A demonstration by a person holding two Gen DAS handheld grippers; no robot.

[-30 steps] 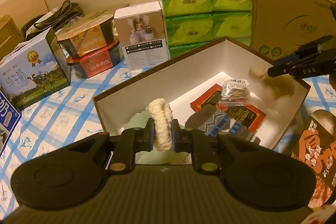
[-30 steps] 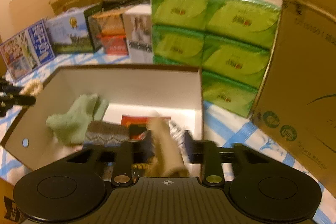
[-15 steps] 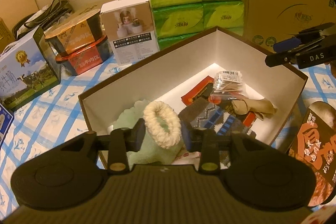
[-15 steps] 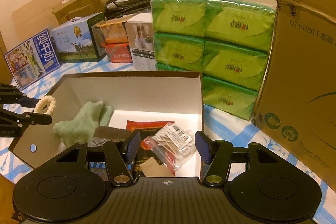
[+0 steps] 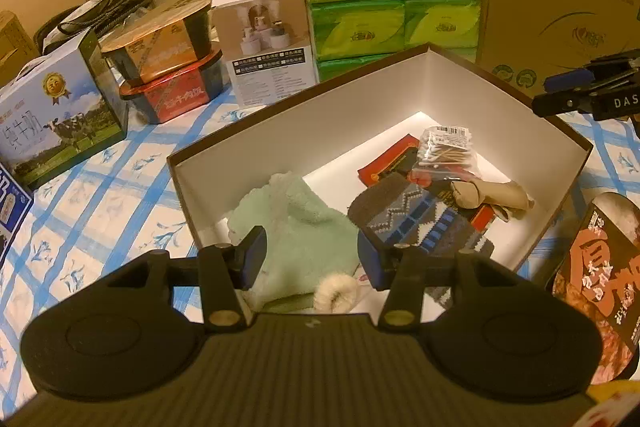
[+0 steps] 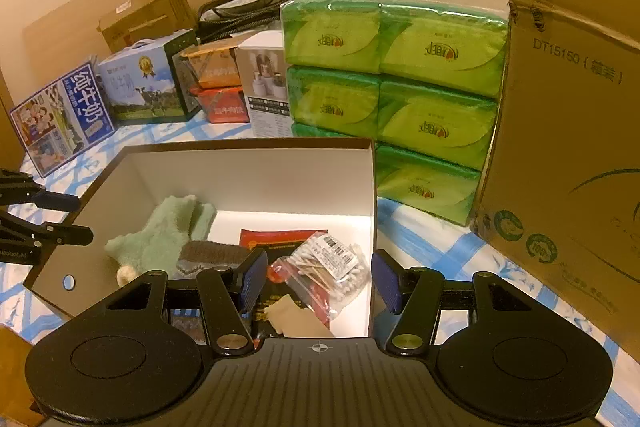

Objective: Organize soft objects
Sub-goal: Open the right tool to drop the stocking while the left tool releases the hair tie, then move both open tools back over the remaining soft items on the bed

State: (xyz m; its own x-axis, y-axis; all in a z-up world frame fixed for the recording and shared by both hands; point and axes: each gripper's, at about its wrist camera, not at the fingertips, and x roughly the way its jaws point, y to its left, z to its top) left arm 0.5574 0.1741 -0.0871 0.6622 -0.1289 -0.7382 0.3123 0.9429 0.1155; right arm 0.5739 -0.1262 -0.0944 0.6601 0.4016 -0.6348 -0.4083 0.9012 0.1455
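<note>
While a second ago the left tongs [image 5: 312, 253] pinched the cream hair tie [image 5: 335, 291], their jaws have just been opening and now stand apart with nothing pressed between them; the hair tie lies loose in the near corner of the box [image 5: 280, 123], resting against the green fluffy sock [image 5: 298, 231]. Just right of that sock sits the grey patterned sock [image 5: 416, 223], then the beige sock [image 5: 490, 193] beside the bag of cotton swabs [image 5: 446, 151], all on the box floor. The right tongs [image 6: 318, 279] are likewise released, empty, where a second ago the beige sock was still between them. Judging from this, both soft pieces have been delivered and four soft things now share the box, so this drop looks done; whether more remain outside I cannot tell.

Both tongs hover over the near edge of the box, tilted downward into it, the left at the left corner and the right over the right half, each seen side-on in the other's view above the blue-checked counter [image 5: 100, 187].
</note>
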